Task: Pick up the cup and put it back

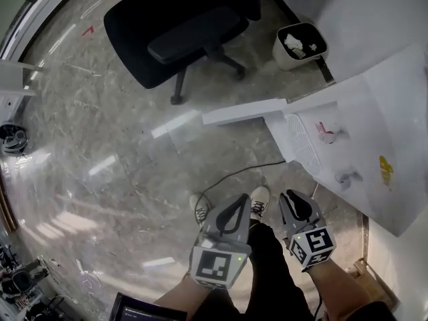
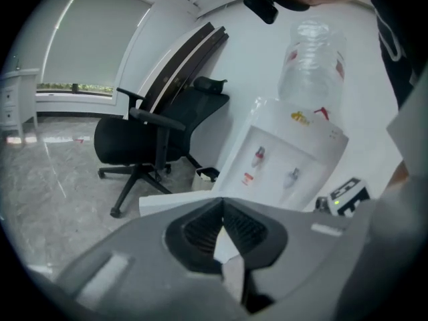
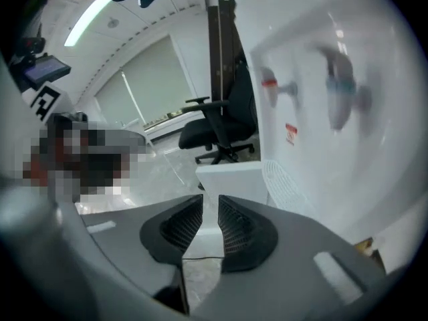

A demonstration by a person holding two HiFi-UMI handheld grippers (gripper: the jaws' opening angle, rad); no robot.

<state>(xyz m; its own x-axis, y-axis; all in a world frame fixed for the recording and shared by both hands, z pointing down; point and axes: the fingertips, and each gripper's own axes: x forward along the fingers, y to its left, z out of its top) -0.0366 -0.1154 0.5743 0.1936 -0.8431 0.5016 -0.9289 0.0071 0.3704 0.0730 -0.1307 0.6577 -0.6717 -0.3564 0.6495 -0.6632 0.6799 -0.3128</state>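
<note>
Near the water cooler, cup: I cannot tell where the cup is. None of my views shows it.
Right gripper (image 1: pixel 290 195): I hold it low in front of my right leg. It points ahead at the water cooler (image 1: pixel 354 119). In its own view the two jaws stand a little way apart, with only floor and a white board (image 3: pixel 231 174) seen through the gap. It grips nothing.
Left gripper (image 1: pixel 238 198): I hold it low too, just beside the right one but not touching it. It sits a bit nearer my body. In its own view the jaw tips meet in a point, squeezed together on nothing.
My arms: both come up from the bottom of the head view, side by side. The marker cubes (image 1: pixel 217 266) face up at me.
My feet: two white shoes (image 1: pixel 198 209) peek out just past the grippers.
Water cooler: it stands to my right, white, with a red tap (image 1: pixel 326 131) and a second tap below it. A clear bottle (image 2: pixel 311 52) sits on top.
White board: it sticks out flat from the cooler's foot, over the floor (image 1: pixel 100 146).
Cable (image 1: pixel 234 174): thin and dark, it lies on the floor near my shoes.
Bin (image 1: pixel 286 53): white, past the cooler, with crumpled paper inside.
Chair (image 1: pixel 180 29): black, on wheels, well apart from me.
</note>
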